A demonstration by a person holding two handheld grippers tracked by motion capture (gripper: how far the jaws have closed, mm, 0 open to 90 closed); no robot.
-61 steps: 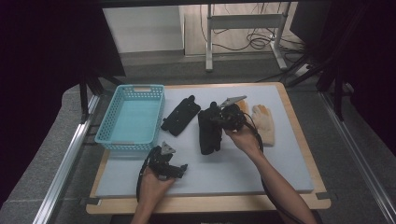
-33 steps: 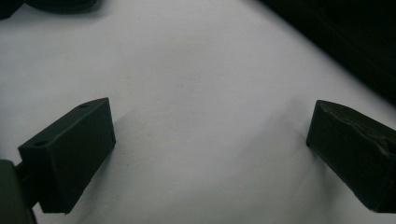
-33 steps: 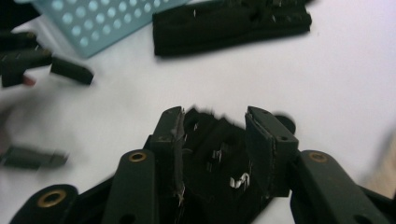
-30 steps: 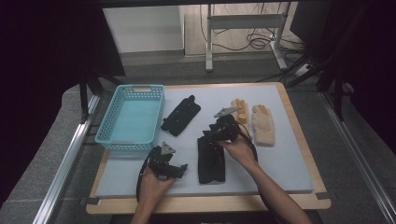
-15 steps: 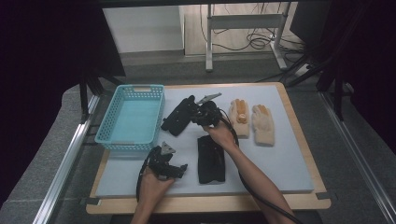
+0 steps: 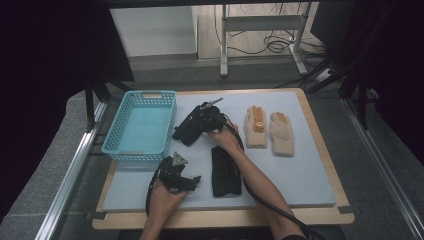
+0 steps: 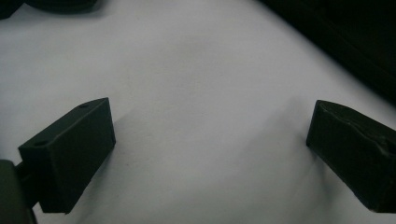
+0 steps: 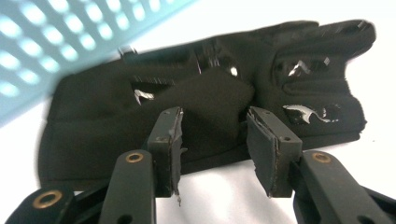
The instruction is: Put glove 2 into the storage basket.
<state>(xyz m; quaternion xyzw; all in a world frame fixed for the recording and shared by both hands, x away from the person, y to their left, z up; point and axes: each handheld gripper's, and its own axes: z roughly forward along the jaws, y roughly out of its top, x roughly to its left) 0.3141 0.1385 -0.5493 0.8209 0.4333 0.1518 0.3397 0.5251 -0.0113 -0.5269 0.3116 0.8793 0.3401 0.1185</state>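
Right gripper [image 8: 212, 144] hovering at the near edge of a black glove [image 8: 210, 88], jaws standing apart either side of a raised fold of the cloth, pads not pressing on it; having just been opening. Seen from above, right gripper [image 6: 204, 120] sitting over that glove [image 6: 187, 131] at about 11 o'clock from the mat's [image 6: 300, 165] middle, just beside the basket [image 6: 142, 125].

Glove lying flat, dark and matt, fingers pointing to 3 o'clock in the right gripper view, shiny silver patches showing along the knuckles and near the cuff, thumb flap folded up in the middle. Basket wall blurring pale blue at 10 o'clock behind it.

Second black glove [image 6: 225, 172] lying at 6 o'clock from the first, well apart from it, under the person's right forearm.

Pair of cream gloves [image 6: 270, 131] resting side by side at 3 o'clock, orange marks on the fingertips.

Left gripper [image 6: 192, 181] resting at 7 o'clock on the mat, released, its jaws [image 7: 210, 154] spread wide over bare white surface, gripping nothing.
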